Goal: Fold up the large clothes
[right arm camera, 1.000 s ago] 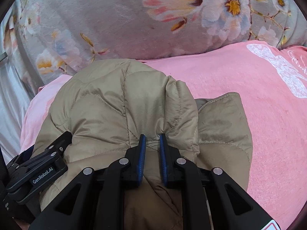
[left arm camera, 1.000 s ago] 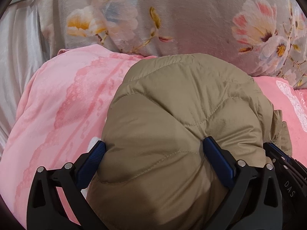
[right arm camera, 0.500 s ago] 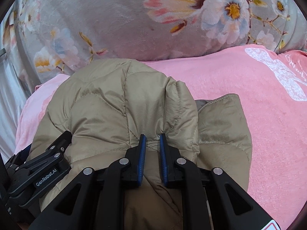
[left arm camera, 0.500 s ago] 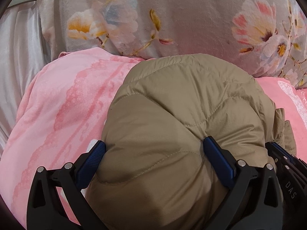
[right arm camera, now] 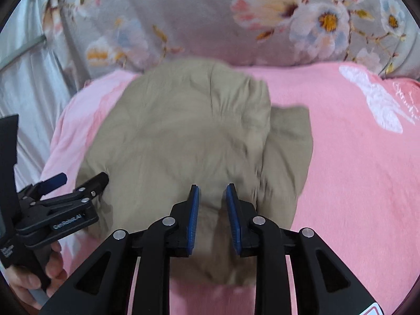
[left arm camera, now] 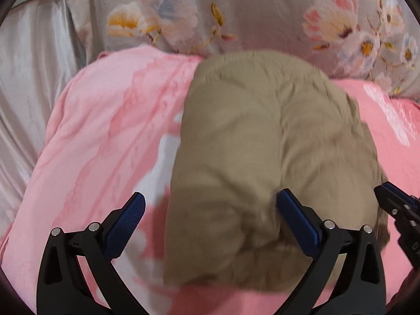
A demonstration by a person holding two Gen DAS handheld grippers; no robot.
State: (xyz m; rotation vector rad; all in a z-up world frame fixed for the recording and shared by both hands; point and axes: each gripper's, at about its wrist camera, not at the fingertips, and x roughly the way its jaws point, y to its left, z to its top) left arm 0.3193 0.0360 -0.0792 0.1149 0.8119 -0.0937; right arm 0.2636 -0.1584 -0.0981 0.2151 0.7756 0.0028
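Note:
A folded khaki quilted jacket [left arm camera: 262,157] lies as a bundle on the pink blanket [left arm camera: 105,144]; it also shows in the right wrist view [right arm camera: 183,136]. My left gripper [left arm camera: 210,215] is wide open, its left finger over the blanket and its right finger over the jacket. My right gripper [right arm camera: 212,204] is partly open just above the jacket's near part, gripping nothing. The left gripper also shows at the left edge of the right wrist view [right arm camera: 76,183], and the right gripper at the right edge of the left wrist view [left arm camera: 399,207].
A grey floral quilt [right arm camera: 210,18] is piled behind the jacket. Pale silky fabric [left arm camera: 29,78] hangs at the left. The pink blanket [right arm camera: 354,170] spreads to the right with a white print [right arm camera: 375,105].
Both grippers have pulled back and up from the jacket. The right gripper has opened and let go of the fold. The jacket now lies on the blanket on its own.

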